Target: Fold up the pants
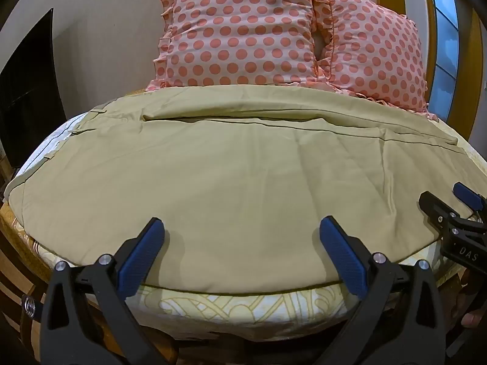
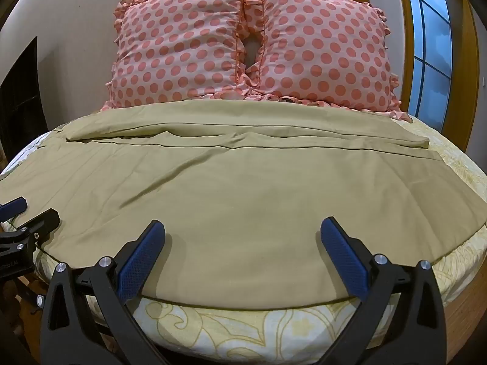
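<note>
Khaki-olive pants (image 1: 231, 176) lie spread flat across the bed, one leg laid behind the other along the far side; they also fill the right wrist view (image 2: 243, 188). My left gripper (image 1: 242, 228) is open and empty, its blue pads (image 1: 143, 255) hovering over the pants' near edge. My right gripper (image 2: 242, 229) is open and empty too, over the near edge further right. The right gripper shows at the right edge of the left wrist view (image 1: 456, 210), and the left gripper at the left edge of the right wrist view (image 2: 24, 216).
Two pink polka-dot pillows (image 2: 179, 48) (image 2: 325, 48) lean against the wall behind the pants. The bed sheet (image 2: 243, 319) is cream with a yellow pattern. A window (image 2: 432, 42) is at right, a dark opening (image 1: 27, 91) at left.
</note>
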The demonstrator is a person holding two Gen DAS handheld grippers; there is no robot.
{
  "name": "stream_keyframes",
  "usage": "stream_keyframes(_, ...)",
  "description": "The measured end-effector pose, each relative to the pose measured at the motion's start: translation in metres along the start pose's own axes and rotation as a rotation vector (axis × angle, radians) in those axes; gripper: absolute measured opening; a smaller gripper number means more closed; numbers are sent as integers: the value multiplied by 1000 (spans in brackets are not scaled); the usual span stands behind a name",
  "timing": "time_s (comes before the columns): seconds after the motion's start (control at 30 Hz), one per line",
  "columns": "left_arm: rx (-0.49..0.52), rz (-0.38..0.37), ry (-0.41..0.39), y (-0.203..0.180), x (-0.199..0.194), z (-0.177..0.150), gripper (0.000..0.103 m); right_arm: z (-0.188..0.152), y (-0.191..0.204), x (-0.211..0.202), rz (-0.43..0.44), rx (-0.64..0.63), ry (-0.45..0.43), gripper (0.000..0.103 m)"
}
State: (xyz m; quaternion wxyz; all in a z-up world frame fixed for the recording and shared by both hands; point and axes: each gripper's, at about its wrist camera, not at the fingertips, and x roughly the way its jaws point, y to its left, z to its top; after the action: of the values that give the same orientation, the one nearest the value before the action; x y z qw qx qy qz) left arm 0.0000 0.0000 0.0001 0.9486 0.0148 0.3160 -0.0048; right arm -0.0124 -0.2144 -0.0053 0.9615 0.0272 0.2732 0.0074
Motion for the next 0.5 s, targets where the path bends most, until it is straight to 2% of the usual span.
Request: stream_keyframes(0.5, 1, 1, -2, 0, 0, 0, 101, 0, 0, 0, 0, -2, -3, 102)
